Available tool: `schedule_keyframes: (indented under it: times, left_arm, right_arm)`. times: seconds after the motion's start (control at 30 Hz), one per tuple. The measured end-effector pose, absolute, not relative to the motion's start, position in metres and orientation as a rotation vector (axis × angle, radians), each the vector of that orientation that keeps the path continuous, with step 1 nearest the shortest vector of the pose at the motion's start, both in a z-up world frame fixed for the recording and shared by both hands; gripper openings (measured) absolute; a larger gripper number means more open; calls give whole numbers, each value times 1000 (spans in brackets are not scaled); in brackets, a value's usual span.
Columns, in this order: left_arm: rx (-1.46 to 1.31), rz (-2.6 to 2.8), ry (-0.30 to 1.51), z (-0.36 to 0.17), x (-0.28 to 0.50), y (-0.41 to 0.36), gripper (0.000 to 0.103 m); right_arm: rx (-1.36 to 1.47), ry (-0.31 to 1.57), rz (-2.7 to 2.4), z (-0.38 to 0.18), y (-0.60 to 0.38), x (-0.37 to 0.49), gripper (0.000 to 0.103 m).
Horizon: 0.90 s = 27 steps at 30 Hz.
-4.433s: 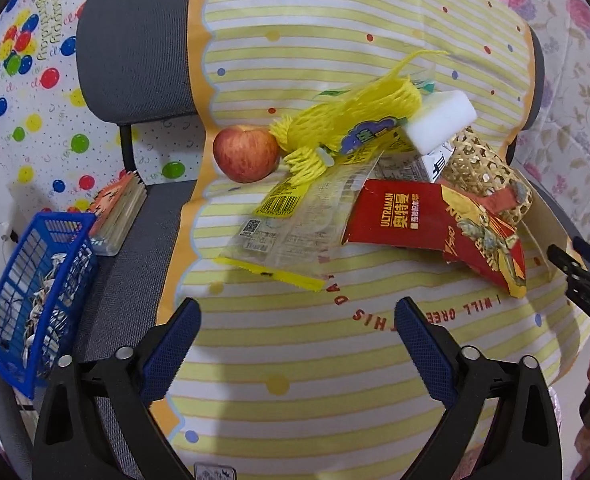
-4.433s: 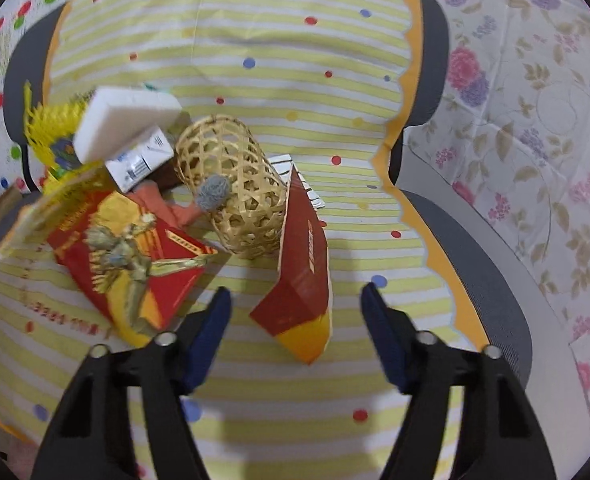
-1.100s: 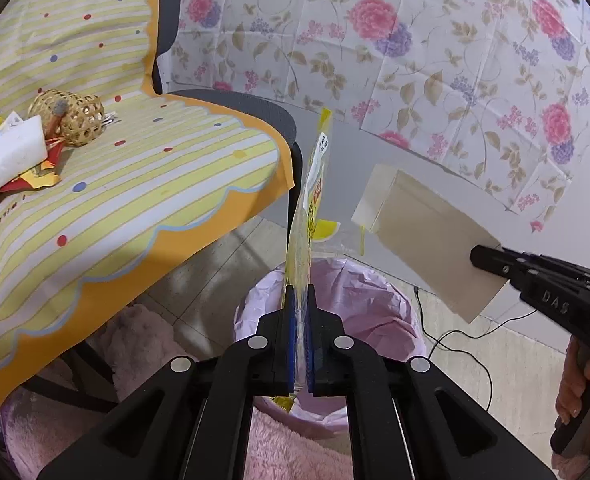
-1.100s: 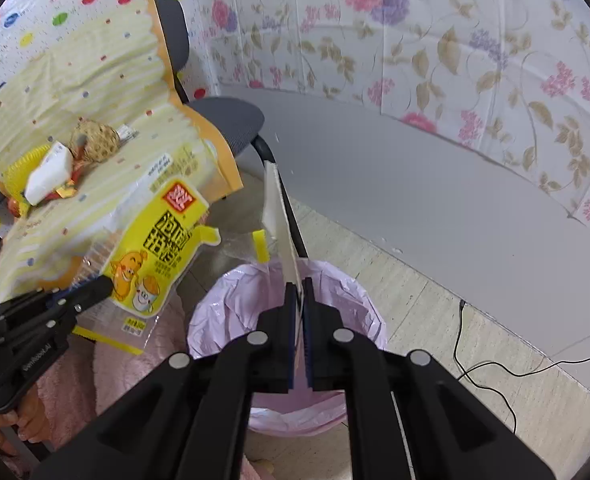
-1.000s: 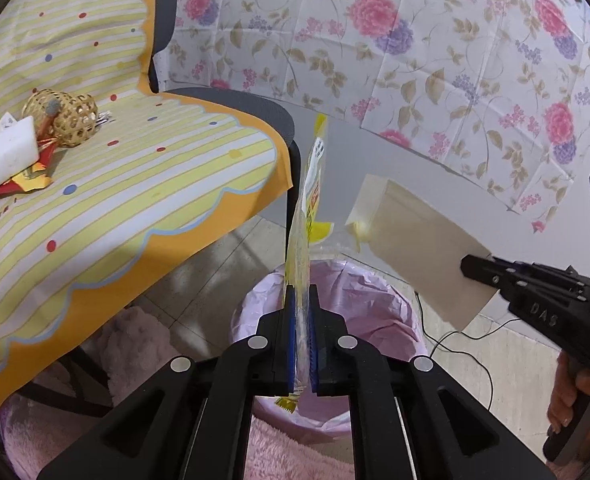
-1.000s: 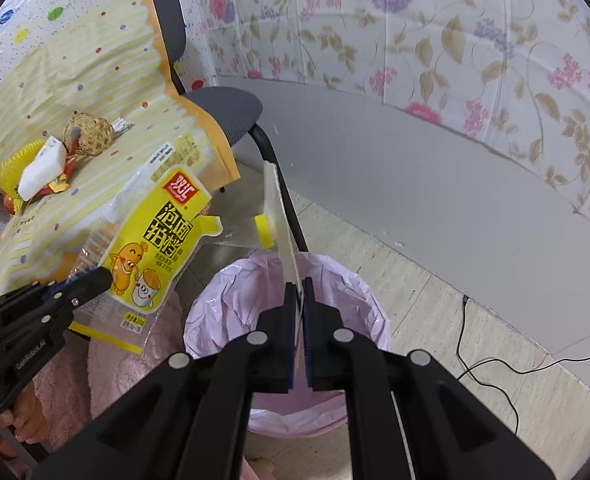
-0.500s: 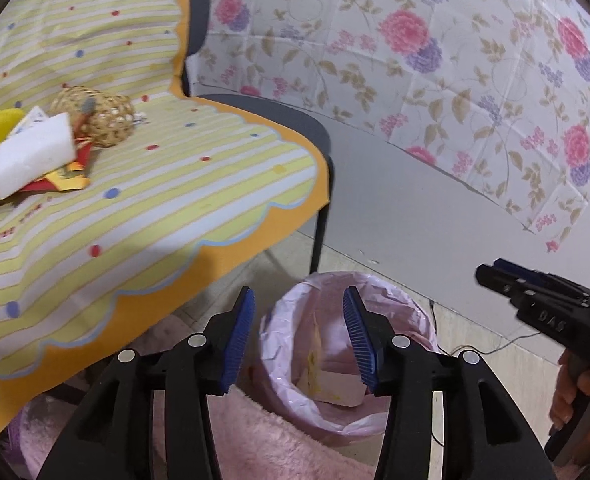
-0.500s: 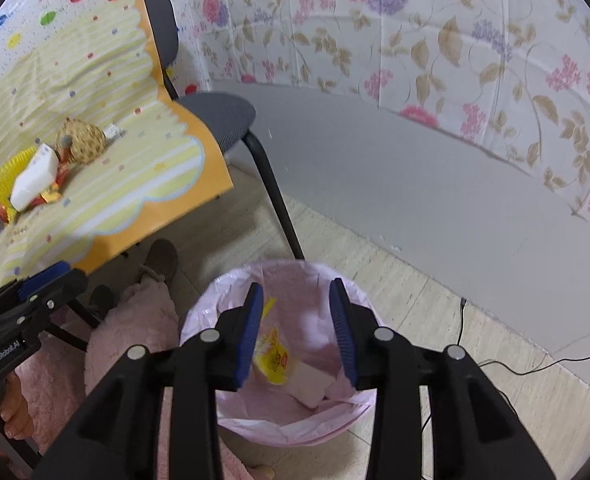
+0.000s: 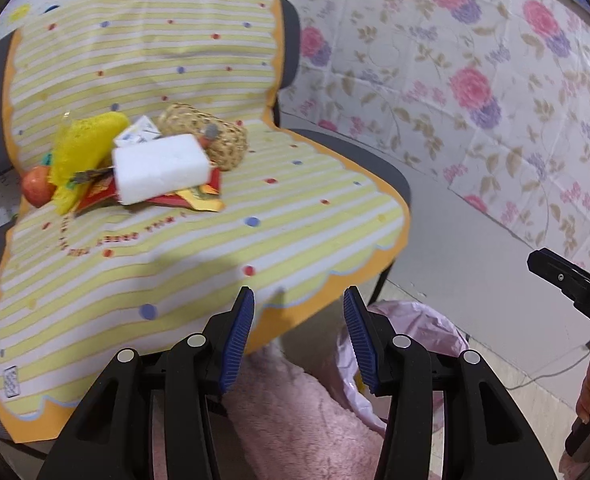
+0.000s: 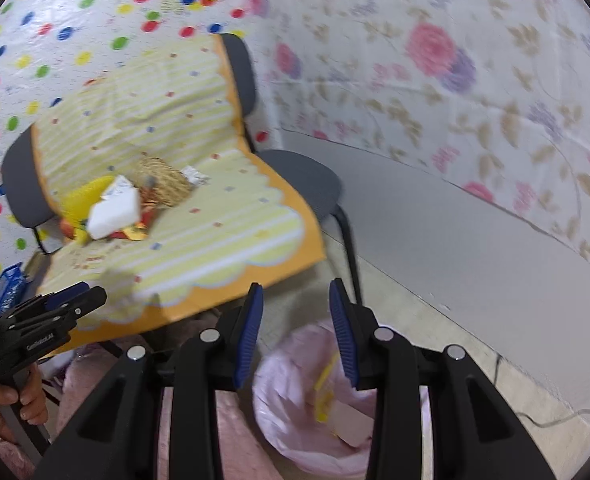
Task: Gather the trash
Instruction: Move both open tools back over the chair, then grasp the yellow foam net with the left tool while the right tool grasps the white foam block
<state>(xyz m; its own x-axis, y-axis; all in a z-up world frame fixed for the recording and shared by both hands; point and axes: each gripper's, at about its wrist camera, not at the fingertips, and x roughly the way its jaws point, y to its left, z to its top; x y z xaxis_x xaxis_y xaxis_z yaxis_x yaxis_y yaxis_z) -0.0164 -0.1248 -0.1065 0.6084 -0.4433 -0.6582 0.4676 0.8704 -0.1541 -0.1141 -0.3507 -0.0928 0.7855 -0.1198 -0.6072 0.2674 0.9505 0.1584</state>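
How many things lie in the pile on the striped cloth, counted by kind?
apple: 1
yellow foam net: 1
white foam block: 1
woven basket: 1
small white carton: 1
red wrapper: 1
Total: 6 that show; anything buried underneath cannot be counted.

I count one chair [image 9: 335,148], one white foam block [image 9: 159,168], one apple [image 9: 37,190], one woven basket [image 9: 211,140], one pink-lined bin [image 10: 295,392] below my tools.
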Motion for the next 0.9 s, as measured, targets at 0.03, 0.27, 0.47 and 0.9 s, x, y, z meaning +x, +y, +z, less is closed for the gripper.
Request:
schedule_keyframes:
  times: [0.03, 0.27, 0.47, 0.9]
  left_arm:
    - [26, -514, 748, -104, -14, -119, 48]
    - [-3, -403, 717, -93, -2, -79, 51]
    - [1, -267, 673, -85, 18, -42, 59]
    - [14, -100, 645, -78, 109, 11, 78]
  right_arm:
    - [233, 633, -188, -89, -345, -108, 34]
    - [170, 648, -71, -80, -309, -69, 34]
    - [143, 674, 13, -76, -284, -28, 39]
    - [95, 655, 137, -63, -244, 60, 53]
